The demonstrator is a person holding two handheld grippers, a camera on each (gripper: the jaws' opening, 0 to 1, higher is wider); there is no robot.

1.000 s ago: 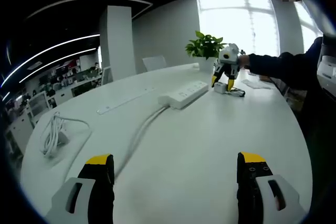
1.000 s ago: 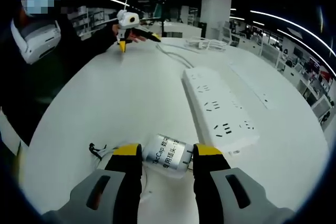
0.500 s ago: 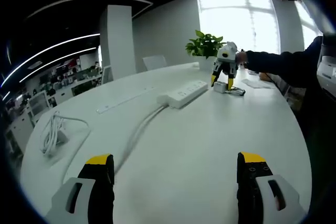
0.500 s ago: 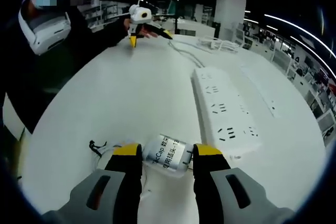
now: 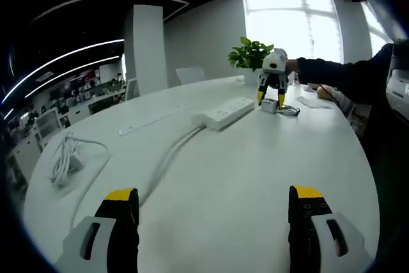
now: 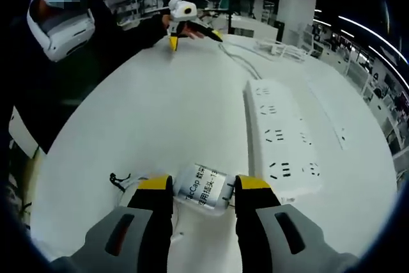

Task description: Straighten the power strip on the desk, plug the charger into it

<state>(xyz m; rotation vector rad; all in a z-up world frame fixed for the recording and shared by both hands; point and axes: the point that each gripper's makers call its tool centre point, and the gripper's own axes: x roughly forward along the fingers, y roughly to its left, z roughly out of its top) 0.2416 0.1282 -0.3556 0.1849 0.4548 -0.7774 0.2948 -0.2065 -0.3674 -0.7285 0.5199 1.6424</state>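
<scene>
- Left gripper view: left gripper (image 5: 211,218) hangs over bare tabletop (image 5: 243,158), fingers (image 5: 121,204) spread wide, nothing between them. No change across the last second; framing barely drifts.
- Strip (image 5: 225,113) lies far across the tabletop, its cord (image 5: 167,161) running back toward this camera. A second, flatter strip (image 5: 153,123) lies beside it, nearer the pillar (image 5: 146,49).
- Right gripper (image 5: 271,87) shows at the far end of the strip, over the charger (image 5: 270,105). A second ago it sat lower, fingers right at the charger; now it rides slightly higher, so the charger looks lifted. Judgement only: too small to confirm.
- Coiled white cable (image 5: 64,161) lies well apart at the near left edge. Plant (image 5: 252,54) stands behind the strip by a bright window.
- Right gripper view: right gripper (image 6: 203,190) fingers clenched on the charger (image 6: 203,190), its printed label facing up, thin black wire (image 6: 118,180) trailing on the left.
- Strip (image 6: 281,139) lies just beside the charger on the right, sockets up. It has slid nearer the view centre and reads more end-on than a second ago; the camera moved, not the strip.
- Left gripper (image 6: 182,17) shows far across the tabletop (image 6: 160,113), with the person's dark sleeve (image 6: 77,62).
- Meaning: grasp is holding, the approach to a socket looks begun, plugging not yet done. Strip appears fairly straight already.
- Room: open office, ceiling light strips, white pillar, desks beyond.
</scene>
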